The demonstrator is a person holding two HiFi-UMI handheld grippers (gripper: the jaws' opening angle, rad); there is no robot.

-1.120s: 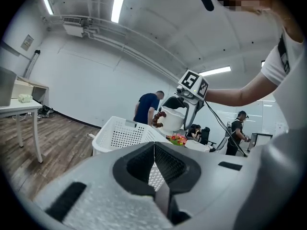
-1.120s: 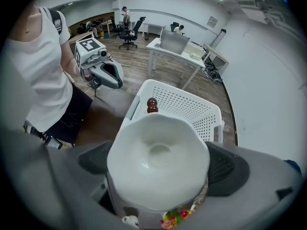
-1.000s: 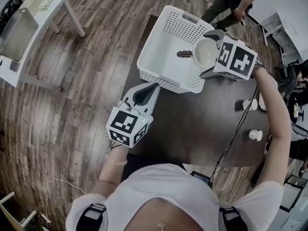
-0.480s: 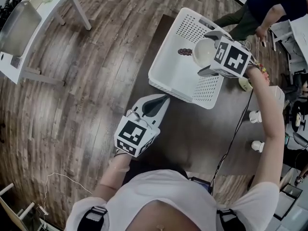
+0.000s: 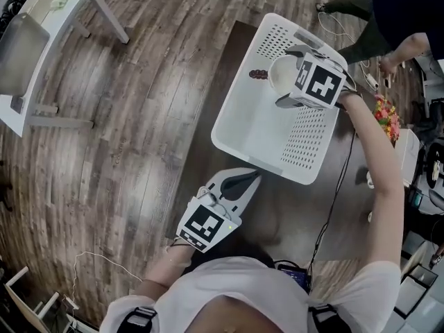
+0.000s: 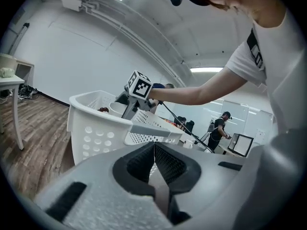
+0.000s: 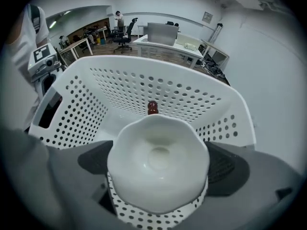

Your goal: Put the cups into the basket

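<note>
My right claw (image 7: 158, 163) is clamped on a white cup (image 5: 280, 75), one dark ribbed pad against each flank. The cup is glossy and smooth, with a wavy, scalloped rim and a round dimple in the bottom of its bowl, and its mouth is turned toward my claw's camera. I hold it in the air over the basket (image 5: 239, 127), inside the rim's outline, with a perforated wall just below it.

The basket is white plastic, rectangular with rounded corners. Its walls are punched with rows of round holes and it has a slot handle. On its bottom, beyond the cup, lies a small dark red-brown lump (image 7: 152, 108); I cannot tell what it is.

My left claw (image 5: 252, 178) is clenched on nothing, its grooved pads pressed together, low over the dark bench (image 5: 291, 203) just outside the basket's near wall. That wall stands between it and the cup. Wooden floor planks (image 5: 139, 116) surround the bench.
</note>
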